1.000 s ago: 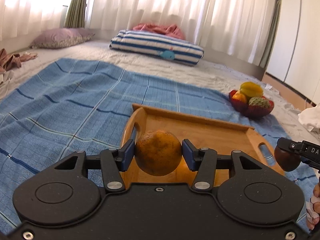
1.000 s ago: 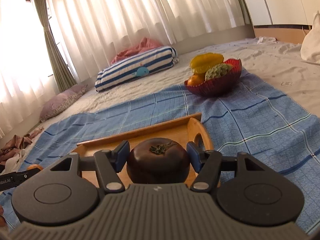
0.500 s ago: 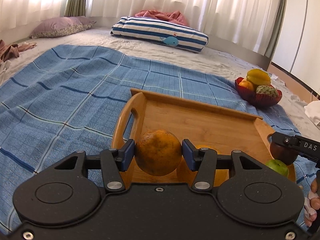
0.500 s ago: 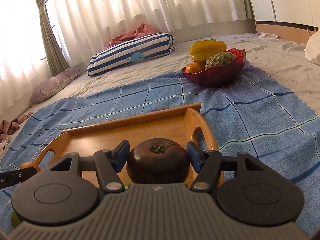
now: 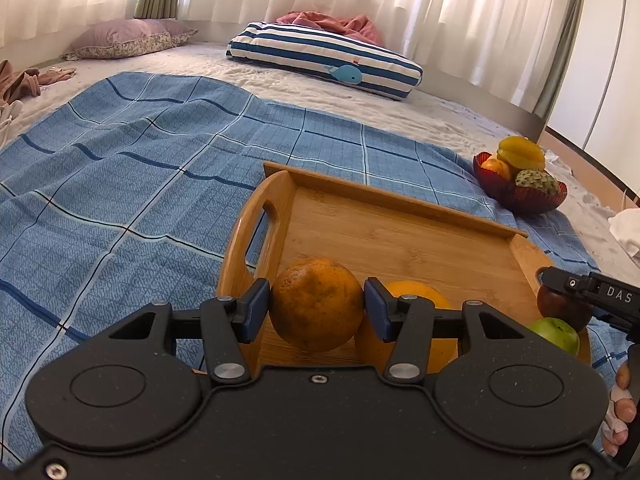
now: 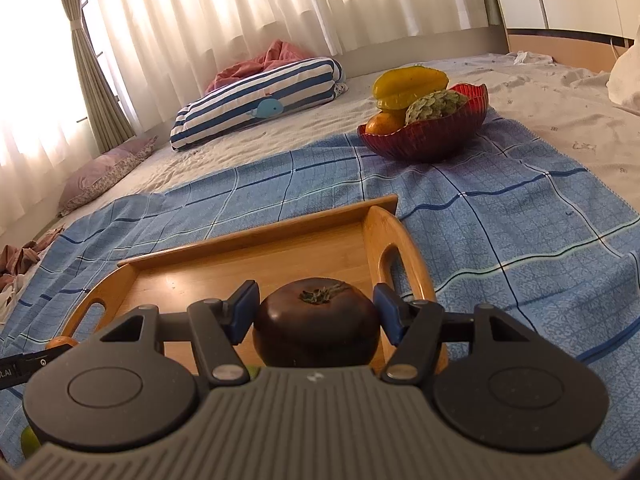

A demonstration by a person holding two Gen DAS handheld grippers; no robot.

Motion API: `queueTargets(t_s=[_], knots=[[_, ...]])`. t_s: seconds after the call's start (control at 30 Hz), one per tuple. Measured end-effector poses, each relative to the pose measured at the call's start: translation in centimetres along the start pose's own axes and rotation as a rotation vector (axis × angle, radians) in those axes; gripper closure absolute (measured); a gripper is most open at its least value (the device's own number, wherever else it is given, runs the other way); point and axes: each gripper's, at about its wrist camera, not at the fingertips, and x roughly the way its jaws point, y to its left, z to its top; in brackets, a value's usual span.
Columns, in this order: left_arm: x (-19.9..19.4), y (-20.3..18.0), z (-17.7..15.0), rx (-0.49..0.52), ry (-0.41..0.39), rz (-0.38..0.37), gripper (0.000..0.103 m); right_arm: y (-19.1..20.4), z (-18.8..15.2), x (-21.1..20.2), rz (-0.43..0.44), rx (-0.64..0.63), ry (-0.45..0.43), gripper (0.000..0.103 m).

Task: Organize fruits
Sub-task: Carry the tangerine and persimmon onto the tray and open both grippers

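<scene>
My left gripper (image 5: 317,304) is shut on a speckled orange (image 5: 317,304), held over the near left corner of a wooden tray (image 5: 400,232). Behind it in the tray lie a smooth orange fruit (image 5: 416,292) and a green fruit (image 5: 556,334). My right gripper (image 6: 316,316) is shut on a dark brown persimmon-like fruit (image 6: 316,322) over the tray's (image 6: 260,256) near right end. The left wrist view catches that brown fruit (image 5: 560,308) at the right edge. A red bowl (image 6: 424,136) holds a starfruit (image 6: 410,82), a custard apple and an orange.
The tray sits on a blue checked cloth (image 5: 120,184) spread over a bed. A striped pillow (image 5: 324,60) and a mauve pillow (image 5: 124,38) lie at the back by the curtains. Crumpled clothes (image 5: 20,84) lie at the far left. A hand's fingers (image 5: 622,408) show at the right edge.
Both grippers have sunk a little toward the tray with their fruits still held. The smooth orange fruit and the green fruit in the tray have come into the left wrist view.
</scene>
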Motion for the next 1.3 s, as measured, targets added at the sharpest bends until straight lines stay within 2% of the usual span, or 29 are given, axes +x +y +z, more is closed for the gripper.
queueTargets(t_s=[0.33,1.0,1.2,1.3], knots=[[0.6,0.9,-0.4,-0.037,0.03,-0.002,0.053,-1.2,-0.9,0.9,-0.007,0.055,0.037,0.038],[0.6,0.5,-0.7,-0.008,0.018,0.003,0.052,-1.2,-1.1,0.9,-0.004,0.056,0.029,0.035],[0.2,0.6,-0.8,0.005,0.012,0.003,0.045,-1.3,-1.1,0.5,0.006,0.064,0.019,0.03],[-0.5,0.7,-0.8,0.015,-0.006,-0.011,0.032,-1.3,-1.0,-0.2,0.01,0.059,-0.004,0.022]])
